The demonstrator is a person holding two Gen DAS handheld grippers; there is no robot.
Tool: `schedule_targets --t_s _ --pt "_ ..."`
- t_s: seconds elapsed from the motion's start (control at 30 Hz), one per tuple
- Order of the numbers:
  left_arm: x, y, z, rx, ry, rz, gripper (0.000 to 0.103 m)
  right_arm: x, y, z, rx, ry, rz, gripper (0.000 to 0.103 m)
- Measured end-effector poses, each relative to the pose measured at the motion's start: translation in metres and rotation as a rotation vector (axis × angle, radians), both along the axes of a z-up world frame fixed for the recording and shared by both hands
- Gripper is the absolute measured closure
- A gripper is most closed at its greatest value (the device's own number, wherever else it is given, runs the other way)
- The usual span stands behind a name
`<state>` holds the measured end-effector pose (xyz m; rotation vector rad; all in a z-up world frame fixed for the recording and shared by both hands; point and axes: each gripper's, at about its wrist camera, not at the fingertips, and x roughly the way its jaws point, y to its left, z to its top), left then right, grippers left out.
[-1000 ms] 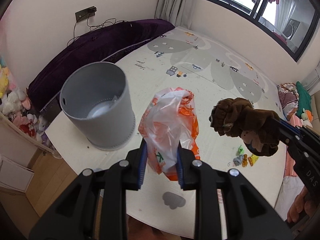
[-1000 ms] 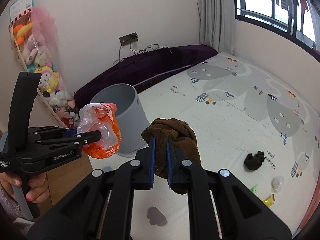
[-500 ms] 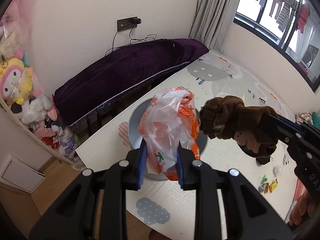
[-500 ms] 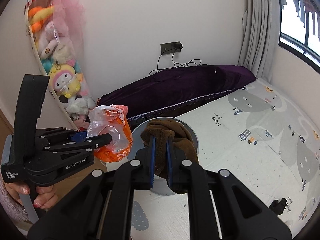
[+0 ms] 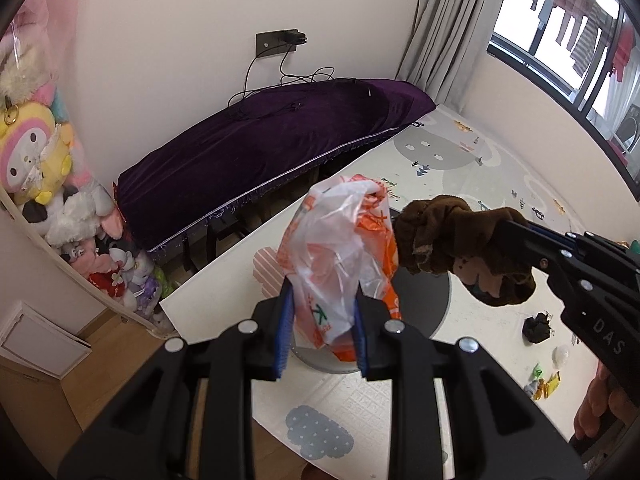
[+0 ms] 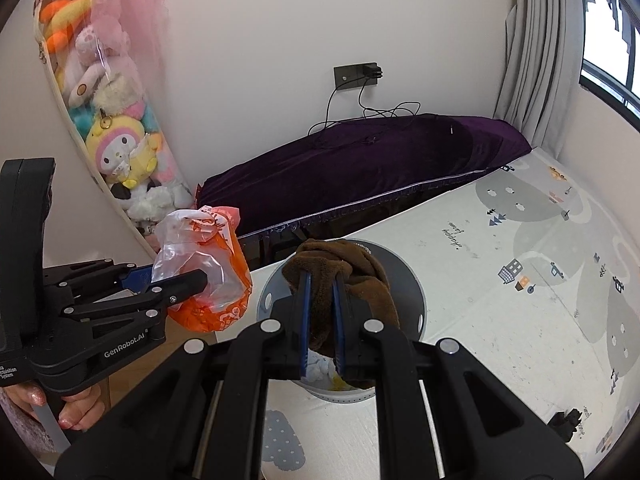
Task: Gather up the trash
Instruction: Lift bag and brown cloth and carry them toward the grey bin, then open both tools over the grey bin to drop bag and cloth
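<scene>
My left gripper [image 5: 322, 328] is pinching the orange-and-clear plastic bag [image 5: 340, 256] btwn its blue pads, jaws part-closed on it, frame centre. My right gripper [image 6: 320, 312] is clamping a brown fuzzy cloth [image 6: 348, 280], jaws nearly shut. Both are hanging over the grey bin [image 6: 416, 292], w/ trash inside. Lower right of left view: black scrap [image 5: 538, 328] & candy wrappers [image 5: 546, 384] lying on the play mat [image 5: 500, 184]. Purple-covered bench [image 6: 380, 160] is running behind.
</scene>
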<state>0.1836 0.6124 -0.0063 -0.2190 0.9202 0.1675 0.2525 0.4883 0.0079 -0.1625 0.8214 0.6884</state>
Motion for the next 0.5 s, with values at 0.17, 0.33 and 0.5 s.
schedule_targets --t_s 0.17,0.33,0.5 --pt "0.006 0.008 -0.004 -0.004 0.008 0.01 0.077 0.01 0.011 0.0 0.001 0.013 0.011 0.092" --pt "0.009 0.008 -0.007 -0.001 0.017 0.006 0.077 0.011 0.013 0.001 0.001 -0.003 -0.01 0.052" --pt "0.013 0.004 -0.011 -0.002 0.029 -0.009 0.077 0.012 0.007 0.005 -0.013 -0.025 -0.028 0.052"
